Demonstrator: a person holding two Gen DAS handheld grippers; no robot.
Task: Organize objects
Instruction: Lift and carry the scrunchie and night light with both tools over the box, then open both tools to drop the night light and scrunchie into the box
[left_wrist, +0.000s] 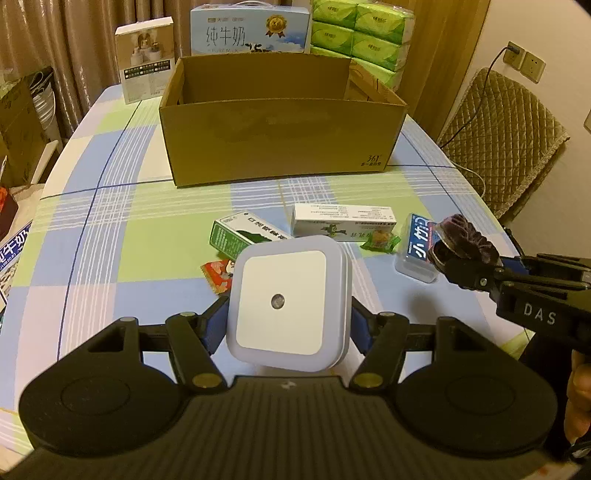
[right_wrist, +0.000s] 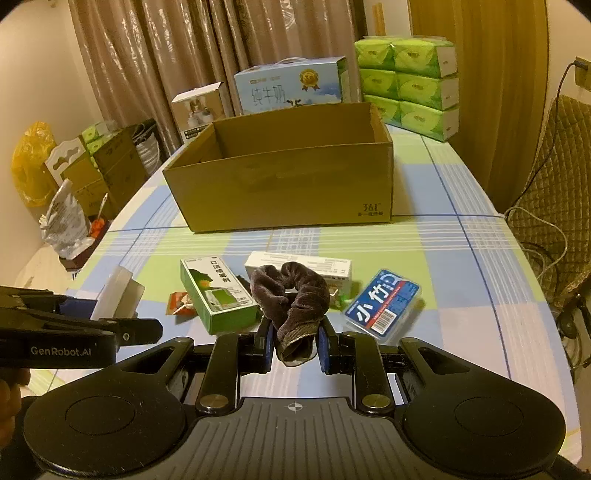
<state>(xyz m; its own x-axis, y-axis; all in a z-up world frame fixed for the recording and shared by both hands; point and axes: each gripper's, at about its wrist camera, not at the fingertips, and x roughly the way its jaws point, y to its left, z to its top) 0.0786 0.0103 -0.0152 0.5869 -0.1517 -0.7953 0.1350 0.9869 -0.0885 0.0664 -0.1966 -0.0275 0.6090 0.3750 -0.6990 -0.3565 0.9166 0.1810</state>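
My left gripper (left_wrist: 288, 321) is shut on a white square night light (left_wrist: 288, 302) and holds it above the table; it also shows in the right wrist view (right_wrist: 118, 291). My right gripper (right_wrist: 295, 343) is shut on a dark brown scrunchie (right_wrist: 291, 295), also seen in the left wrist view (left_wrist: 463, 236). An open cardboard box (left_wrist: 280, 136) stands mid-table (right_wrist: 288, 184). On the cloth lie a green box (right_wrist: 214, 295), a white box (left_wrist: 343, 221), a blue floss case (right_wrist: 384, 302), a green candy (left_wrist: 380, 240) and a red packet (left_wrist: 218, 275).
A checked tablecloth (left_wrist: 110, 240) covers the table. Behind the cardboard box stand a milk carton case (left_wrist: 251, 29), a white product box (left_wrist: 146, 59) and green tissue packs (right_wrist: 410, 85). A quilted chair (left_wrist: 506, 136) is on the right. Boxes and bags sit left of the table (right_wrist: 74, 177).
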